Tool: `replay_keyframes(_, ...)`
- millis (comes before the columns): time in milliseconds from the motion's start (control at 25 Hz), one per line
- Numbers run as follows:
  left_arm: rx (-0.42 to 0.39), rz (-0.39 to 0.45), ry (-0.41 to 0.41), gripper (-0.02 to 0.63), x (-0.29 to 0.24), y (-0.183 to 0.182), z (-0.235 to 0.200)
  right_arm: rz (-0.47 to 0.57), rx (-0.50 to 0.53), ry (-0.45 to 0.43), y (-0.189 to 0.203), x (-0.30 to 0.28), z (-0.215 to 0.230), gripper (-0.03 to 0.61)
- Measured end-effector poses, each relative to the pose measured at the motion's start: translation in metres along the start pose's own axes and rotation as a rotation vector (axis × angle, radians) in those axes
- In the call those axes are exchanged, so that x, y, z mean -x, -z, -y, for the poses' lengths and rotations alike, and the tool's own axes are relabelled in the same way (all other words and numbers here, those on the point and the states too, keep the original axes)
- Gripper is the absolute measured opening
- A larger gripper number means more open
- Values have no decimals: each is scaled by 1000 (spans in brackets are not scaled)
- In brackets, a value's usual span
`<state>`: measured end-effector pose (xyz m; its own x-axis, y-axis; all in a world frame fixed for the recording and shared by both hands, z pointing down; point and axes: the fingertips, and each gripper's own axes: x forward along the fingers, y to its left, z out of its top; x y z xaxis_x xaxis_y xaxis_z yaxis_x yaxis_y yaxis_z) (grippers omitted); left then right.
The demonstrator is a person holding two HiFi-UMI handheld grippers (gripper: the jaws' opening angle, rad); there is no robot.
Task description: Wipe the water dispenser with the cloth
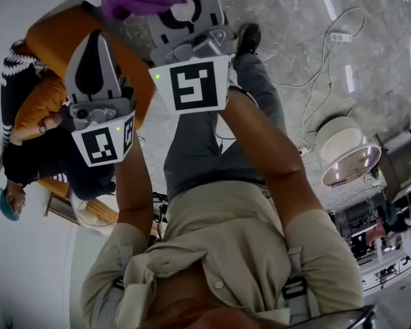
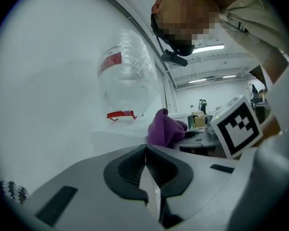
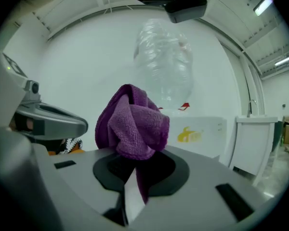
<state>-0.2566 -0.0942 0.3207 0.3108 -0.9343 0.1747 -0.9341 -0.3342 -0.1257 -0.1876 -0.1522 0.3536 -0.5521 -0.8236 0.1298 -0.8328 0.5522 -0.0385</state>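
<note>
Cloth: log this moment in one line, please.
right gripper: shut on cloth | left gripper: shut, empty | water dispenser: ahead, contact unclear

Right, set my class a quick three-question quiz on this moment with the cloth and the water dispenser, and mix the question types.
1. True or false: the left gripper is shut on the purple cloth.
2. Multiple choice: what stands on top of the water dispenser? A. a clear water bottle; B. a kettle; C. a potted plant.
3. Fill in the gap: the right gripper is shut on the ____.

Key
1. False: the left gripper's jaws are together with nothing between them.
2. A.
3. Purple cloth.
</note>
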Motion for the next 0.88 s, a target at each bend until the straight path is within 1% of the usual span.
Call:
replay_keyframes(80, -5, -7, -4, 17, 4, 7, -4, -10, 7, -37, 17, -1, -21, 69)
replay_keyframes(160, -12, -17, -4, 17, 6, 16, -6, -69, 24, -69, 45, -2, -34, 69)
replay_keyframes(240, -20, -24, -1, 17, 7, 26, -5, -112, 20, -76, 76, -6, -38, 69)
replay_keyframes(480, -40, -17, 12, 17, 0, 57, 5, -121, 21, -51, 145, -15, -28, 69)
replay_keyframes(640, -45, -27, 22, 17, -7, 80, 8, -178, -11, -46, 200, -24, -26, 69)
replay_keyframes(880, -48, -40, 35, 17, -19, 108, 15, -281, -42, -75, 272, -35, -25, 69)
